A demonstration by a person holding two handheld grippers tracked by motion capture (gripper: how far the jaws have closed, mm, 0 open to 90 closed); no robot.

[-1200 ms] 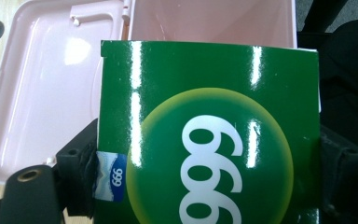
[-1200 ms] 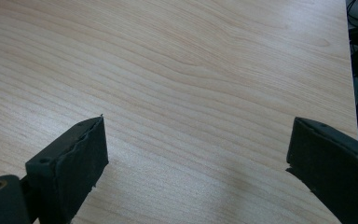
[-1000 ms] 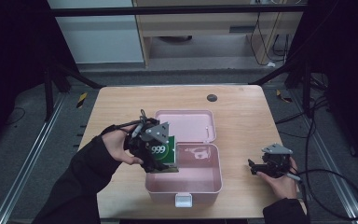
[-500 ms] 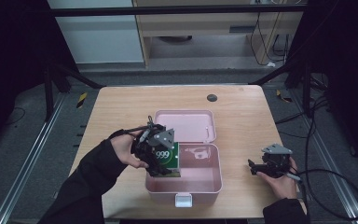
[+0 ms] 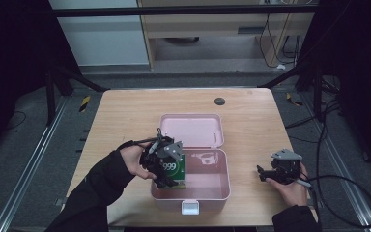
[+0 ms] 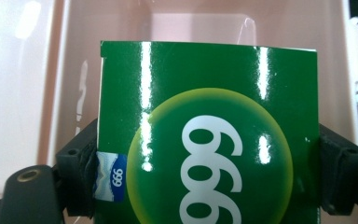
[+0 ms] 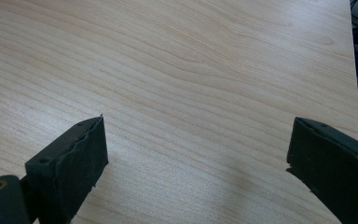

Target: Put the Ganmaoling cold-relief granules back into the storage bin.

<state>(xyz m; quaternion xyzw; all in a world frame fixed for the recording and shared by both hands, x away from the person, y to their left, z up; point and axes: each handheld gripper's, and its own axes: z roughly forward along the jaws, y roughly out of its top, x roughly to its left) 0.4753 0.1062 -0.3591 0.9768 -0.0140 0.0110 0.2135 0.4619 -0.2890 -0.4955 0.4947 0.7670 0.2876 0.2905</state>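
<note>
A green carton marked 999 (image 5: 175,169) (image 6: 205,140) is held in my left gripper (image 5: 166,176) (image 6: 205,182), whose jaws press on its two sides. The carton hangs inside the left part of an open pink plastic box (image 5: 222,191), its far edge close to the box floor (image 6: 191,23). The box's lid (image 5: 192,130) lies flat behind it. My right gripper (image 5: 265,175) (image 7: 196,163) rests low over the bare wooden table (image 7: 191,70) to the right of the box, jaws wide open with nothing between them.
A white latch (image 5: 190,208) juts from the box's front wall near the table's front edge. A small dark round spot (image 5: 219,101) lies on the table at the back. Black frame bars and cables (image 5: 338,193) surround the table.
My left gripper has carried the green carton rightwards and down, from above the box's left rim into the box. The right gripper has stayed where it was.
</note>
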